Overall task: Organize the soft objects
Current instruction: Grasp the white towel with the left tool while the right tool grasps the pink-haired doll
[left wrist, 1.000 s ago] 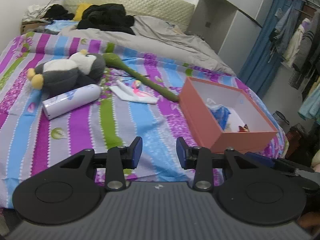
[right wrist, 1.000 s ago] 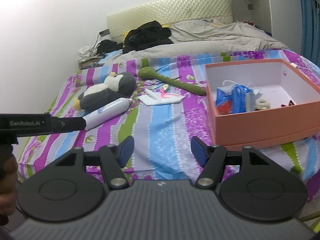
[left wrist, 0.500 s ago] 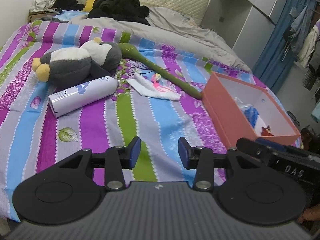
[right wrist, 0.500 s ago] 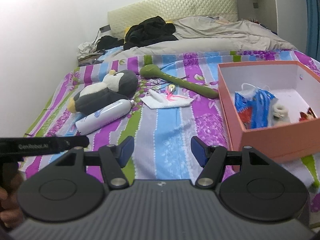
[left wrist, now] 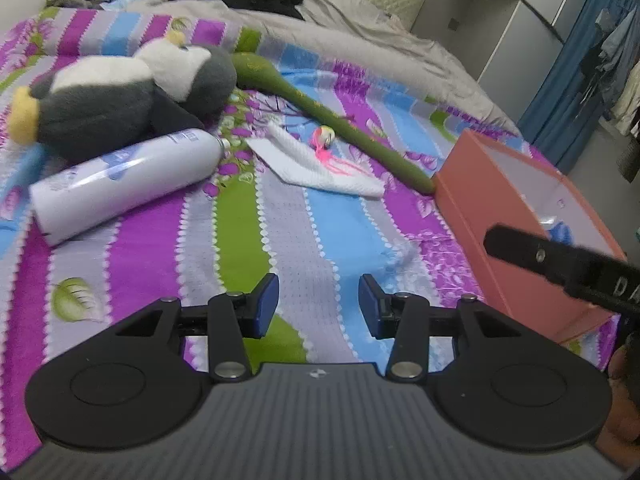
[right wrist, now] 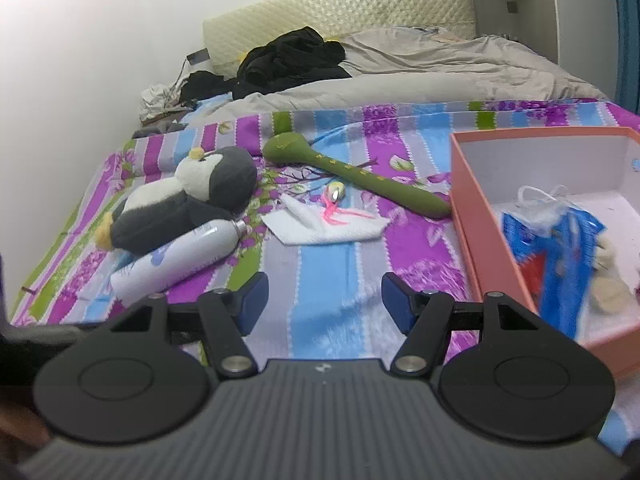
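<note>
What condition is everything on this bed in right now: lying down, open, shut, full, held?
Left gripper: open, holding nothing.
Right gripper: open, holding nothing.
Penguin plush: lying on its side, touching the bottle.
White bottle: lying flat, cap missing.
Green plush snake: stretched out, tail at the box.
White cloth: crumpled, a pink toy on it.
Pink box: lidless, partly filled.
Blue bag: inside the box.
</note>
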Action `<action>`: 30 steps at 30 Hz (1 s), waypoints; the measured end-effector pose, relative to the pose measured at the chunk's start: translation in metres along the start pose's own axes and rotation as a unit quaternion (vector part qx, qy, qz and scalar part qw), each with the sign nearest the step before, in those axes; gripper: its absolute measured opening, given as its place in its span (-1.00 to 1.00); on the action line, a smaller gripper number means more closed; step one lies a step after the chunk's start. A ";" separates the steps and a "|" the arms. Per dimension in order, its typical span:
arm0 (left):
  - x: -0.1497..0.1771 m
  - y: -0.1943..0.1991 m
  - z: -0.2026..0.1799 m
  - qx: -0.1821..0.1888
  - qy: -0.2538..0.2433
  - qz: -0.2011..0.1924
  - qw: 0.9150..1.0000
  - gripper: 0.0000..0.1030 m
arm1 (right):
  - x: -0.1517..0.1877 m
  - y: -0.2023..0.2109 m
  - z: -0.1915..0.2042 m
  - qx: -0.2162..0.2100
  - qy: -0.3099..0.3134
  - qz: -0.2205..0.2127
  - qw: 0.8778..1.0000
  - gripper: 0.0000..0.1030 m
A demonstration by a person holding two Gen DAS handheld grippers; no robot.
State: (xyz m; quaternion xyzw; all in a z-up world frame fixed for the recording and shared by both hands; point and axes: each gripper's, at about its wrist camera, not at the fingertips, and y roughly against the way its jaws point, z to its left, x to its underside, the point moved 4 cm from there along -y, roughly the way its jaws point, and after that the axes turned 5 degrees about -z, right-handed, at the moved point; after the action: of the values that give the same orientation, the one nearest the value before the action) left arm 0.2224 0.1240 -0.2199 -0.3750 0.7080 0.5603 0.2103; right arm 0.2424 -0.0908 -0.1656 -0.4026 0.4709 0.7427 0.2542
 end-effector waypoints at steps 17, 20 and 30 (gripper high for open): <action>-0.036 -0.115 0.019 -0.004 0.016 -0.003 1.000 -0.03 | -0.018 -0.133 -0.029 -0.010 -0.049 0.025 0.998 0.22; -0.046 -0.132 0.022 -0.001 0.022 -0.010 1.000 -0.03 | -0.028 -0.159 -0.027 -0.013 -0.052 0.019 0.998 0.17; -0.065 -0.184 0.034 0.023 0.047 -0.022 0.998 -0.03 | -0.050 -0.241 -0.027 -0.019 -0.077 0.021 0.997 0.14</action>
State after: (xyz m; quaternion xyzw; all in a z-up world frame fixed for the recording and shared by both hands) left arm 0.4005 0.1586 -0.2995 -0.4115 0.7214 0.5208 0.1975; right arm 0.4623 -0.0119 -0.2491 -0.3395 0.4437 0.7855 0.2664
